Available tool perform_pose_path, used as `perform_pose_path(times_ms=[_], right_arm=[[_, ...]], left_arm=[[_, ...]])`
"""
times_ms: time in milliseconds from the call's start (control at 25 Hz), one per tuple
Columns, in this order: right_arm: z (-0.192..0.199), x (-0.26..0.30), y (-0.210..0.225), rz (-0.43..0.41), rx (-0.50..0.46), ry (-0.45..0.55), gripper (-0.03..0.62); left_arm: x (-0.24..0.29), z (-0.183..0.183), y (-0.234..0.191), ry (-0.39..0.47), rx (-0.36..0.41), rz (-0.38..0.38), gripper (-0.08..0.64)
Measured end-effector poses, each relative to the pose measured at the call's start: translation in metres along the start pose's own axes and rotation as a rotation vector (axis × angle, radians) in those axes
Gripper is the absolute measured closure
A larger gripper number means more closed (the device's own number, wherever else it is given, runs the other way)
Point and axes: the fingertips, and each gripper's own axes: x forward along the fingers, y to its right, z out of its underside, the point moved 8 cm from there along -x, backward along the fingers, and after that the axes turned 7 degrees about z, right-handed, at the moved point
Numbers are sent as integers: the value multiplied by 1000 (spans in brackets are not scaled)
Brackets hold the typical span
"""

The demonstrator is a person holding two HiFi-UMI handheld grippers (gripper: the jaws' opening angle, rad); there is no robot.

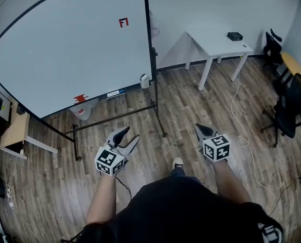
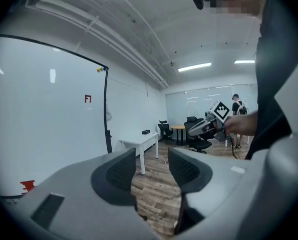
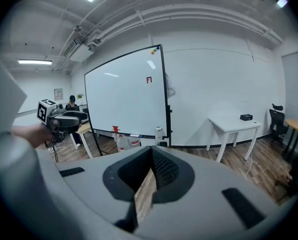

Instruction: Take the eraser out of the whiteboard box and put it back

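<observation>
As L gripper (image 1: 131, 133) gapes, box (image 1: 144, 80) contents unclear.

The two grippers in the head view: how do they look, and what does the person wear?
The left gripper and the right gripper have light grey bodies with dark, textured jaws. Each carries a white cube with black square markers. The person wears a black short-sleeved shirt.
</observation>
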Motion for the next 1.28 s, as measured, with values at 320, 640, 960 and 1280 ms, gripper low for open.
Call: perform_pose_path(times_ms=[320,640,960,1280], right_arm=[[-2,38,30,-21,2,-28,598],[-9,82,47,-76,-6,-56,598],[-13,117,64,-102,-16,-83,598],[-24,147,87,-128,-37,-103,598]], left_arm=[[36,7,-21,-35,-28,-17,348],[60,16,-42,-68,-67,-58,349],[80,26,-64,-84,-98,-86,349],[114,28,-82,-132,-96,-71,350]])
